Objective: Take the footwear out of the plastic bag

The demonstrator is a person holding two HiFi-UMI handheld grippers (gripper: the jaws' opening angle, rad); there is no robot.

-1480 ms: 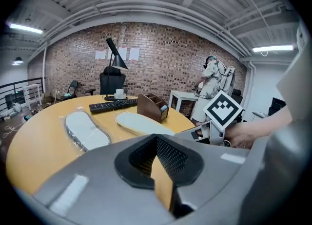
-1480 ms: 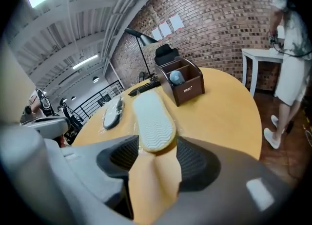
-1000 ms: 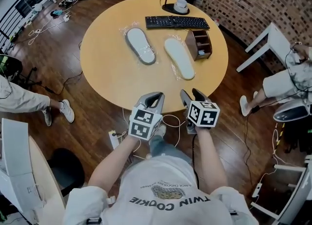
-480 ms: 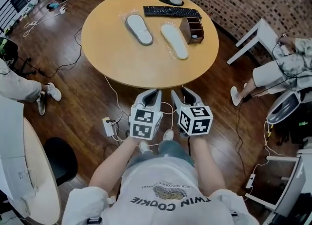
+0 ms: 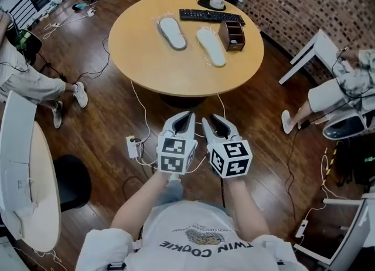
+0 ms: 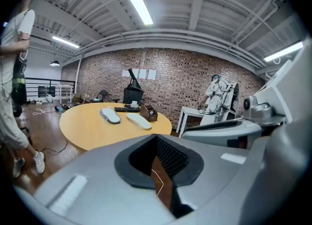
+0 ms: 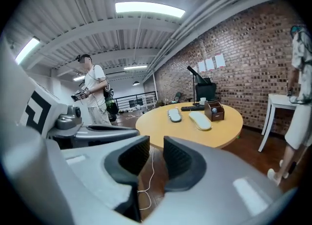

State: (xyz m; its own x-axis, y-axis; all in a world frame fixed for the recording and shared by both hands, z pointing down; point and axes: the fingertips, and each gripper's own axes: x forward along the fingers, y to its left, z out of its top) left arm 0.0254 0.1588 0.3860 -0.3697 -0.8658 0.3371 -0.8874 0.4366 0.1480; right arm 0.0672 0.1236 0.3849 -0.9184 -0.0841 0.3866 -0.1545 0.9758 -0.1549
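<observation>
Jaws empty: left gripper's (image 5: 185, 115) together, right gripper's (image 5: 211, 118) ajar, just been closing; both backed off the round tan wooden table (image 5: 146, 67), so its pale flat slippers (image 5: 211, 47) stay in clear plastic.

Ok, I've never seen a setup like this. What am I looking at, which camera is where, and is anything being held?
No robot: a person holds hand-held tongs in each hand. One camera sits on their head looking down; the other two ride on the tongs. On the round table lie a grey slipper and a cream slipper, each in clear plastic, beside a keyboard and a wooden organiser. The person stands back from it. The left tongs are shut, empty; the right tongs have just been closing but stand apart, nothing between them.
</observation>
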